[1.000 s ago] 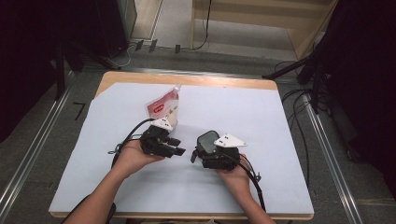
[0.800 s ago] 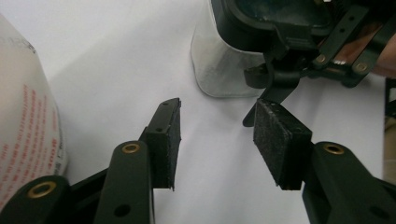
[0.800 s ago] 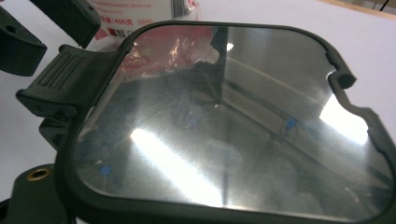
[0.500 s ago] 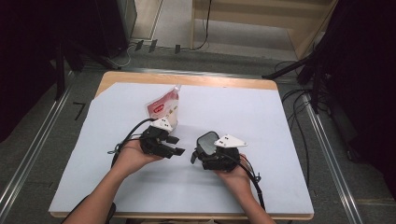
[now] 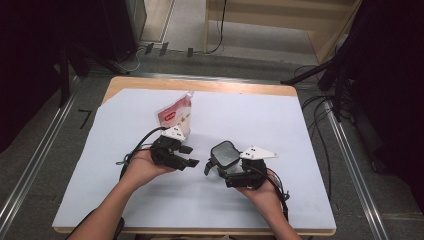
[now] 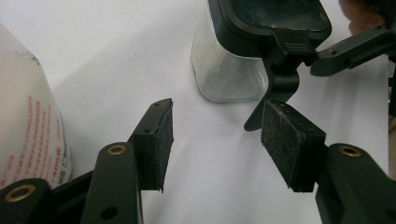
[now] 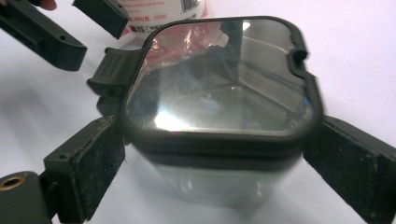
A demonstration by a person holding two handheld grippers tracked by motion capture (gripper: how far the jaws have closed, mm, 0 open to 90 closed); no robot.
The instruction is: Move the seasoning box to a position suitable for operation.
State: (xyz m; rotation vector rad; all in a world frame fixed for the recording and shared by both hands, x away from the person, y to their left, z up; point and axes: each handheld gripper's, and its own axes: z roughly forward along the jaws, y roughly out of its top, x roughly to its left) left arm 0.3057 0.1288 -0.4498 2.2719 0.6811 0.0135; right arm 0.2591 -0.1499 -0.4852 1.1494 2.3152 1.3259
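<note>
The high view looks forward and down from above the near edge of the table (image 5: 300,130), taking in its whole top. The left gripper view sits low, facing the jar (image 6: 233,70) from close by. The right gripper view looks down on the jar's lid (image 7: 219,79) from closer still. All three views share the jar.

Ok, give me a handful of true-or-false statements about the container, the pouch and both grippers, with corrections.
1. The right gripper has its pads on both sides of the clear container. True.
2. The container's dark lid is off. False: it sits on top.
3. The left gripper is shut on the latch. False: its jaws have just been opening, nothing between them.
4. The red and white pouch stands on the table beyond the left gripper. True.
</note>
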